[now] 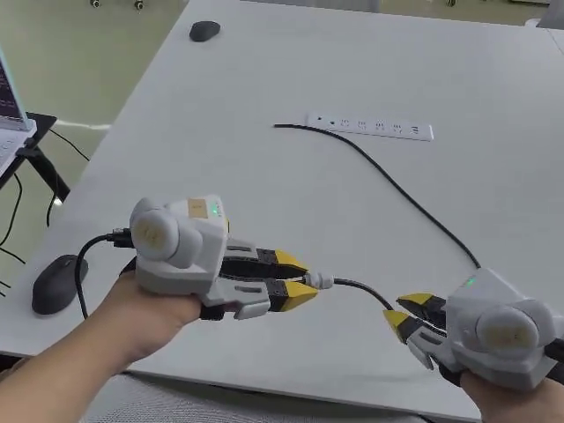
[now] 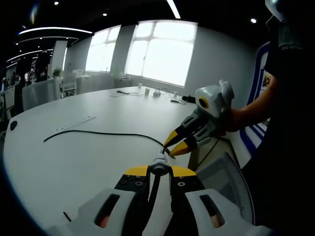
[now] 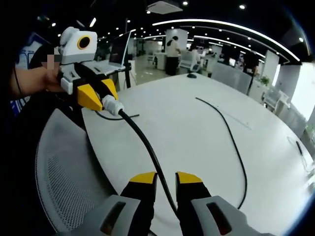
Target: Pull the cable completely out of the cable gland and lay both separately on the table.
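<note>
Two risks are seen. The cable gland (image 1: 320,282) is clamped at the jaw tips of the left gripper (image 1: 307,278), and the cable (image 1: 397,189) is threaded through it, running away from the gland to a free end well apart from it on the table (image 1: 264,70). Near the gland, the cable is straddled by the right gripper (image 1: 404,311); whether its jaws are pinched on the cable or slightly apart cannot be told. If that grip is loose, the jaws could be slid along the cable and nothing drawn out. Held only by the tips, the gland could be twisted free by an off-axis pull and dropped past the table edge near it.
</note>
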### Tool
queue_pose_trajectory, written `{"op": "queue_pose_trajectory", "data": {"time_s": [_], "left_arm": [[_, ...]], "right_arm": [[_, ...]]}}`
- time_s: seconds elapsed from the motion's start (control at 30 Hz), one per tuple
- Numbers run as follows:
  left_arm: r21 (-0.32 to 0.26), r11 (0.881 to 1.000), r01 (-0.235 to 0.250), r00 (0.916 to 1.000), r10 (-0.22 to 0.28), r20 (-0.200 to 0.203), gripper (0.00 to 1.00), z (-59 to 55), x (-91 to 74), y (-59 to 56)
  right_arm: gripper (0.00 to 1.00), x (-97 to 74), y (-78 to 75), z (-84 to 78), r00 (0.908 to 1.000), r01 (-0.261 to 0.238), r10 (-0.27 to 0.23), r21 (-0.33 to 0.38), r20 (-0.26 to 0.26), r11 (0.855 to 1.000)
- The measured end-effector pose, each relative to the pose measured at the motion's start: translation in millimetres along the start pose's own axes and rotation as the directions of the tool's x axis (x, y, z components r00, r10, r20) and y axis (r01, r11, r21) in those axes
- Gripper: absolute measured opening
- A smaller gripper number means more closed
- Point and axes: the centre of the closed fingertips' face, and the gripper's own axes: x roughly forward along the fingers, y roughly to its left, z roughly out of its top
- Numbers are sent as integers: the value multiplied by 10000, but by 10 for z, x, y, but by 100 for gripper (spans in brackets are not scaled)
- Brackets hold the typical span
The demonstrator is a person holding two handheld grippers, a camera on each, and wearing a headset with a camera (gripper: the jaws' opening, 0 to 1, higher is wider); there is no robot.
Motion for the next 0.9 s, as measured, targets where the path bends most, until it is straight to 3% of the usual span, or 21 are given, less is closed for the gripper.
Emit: {"op": "queue_pose_trajectory", "data": {"time_s": [0.1,0.17,0.33,0.37,0.5,0.77,0.9], "left_arm": [[-11,10000,6,10000,-6,-16,15,-4,2,2],[-2,10000,10,10000,-10,-43,15,-8,6,-1],[-57,10000,-18,10000,17,-82,15,-9,3,6],[-42,10000,-17,10000,17,-96,15,-11,-1,10],[-53,10000,-15,10000,15,-68,15,-4,-14,17],[-62,10000,6,10000,-6,-42,15,-1,1,14],[-68,10000,21,10000,-21,-27,15,1,12,18]], "right_arm": [[16,-30,76,198,9995,-189,215,-1030,241,9945],[18,-28,166,333,9972,-549,625,-1682,403,9842],[19,0,233,571,9943,-820,951,-2231,486,9713],[18,14,263,603,9932,-936,1082,-2545,439,9625],[16,71,390,630,9893,-1271,1441,-3617,206,9236],[11,157,510,621,9877,-1420,1562,-4279,-18,8926],[6,169,513,634,9873,-1437,1591,-4422,-23,8853]]}}
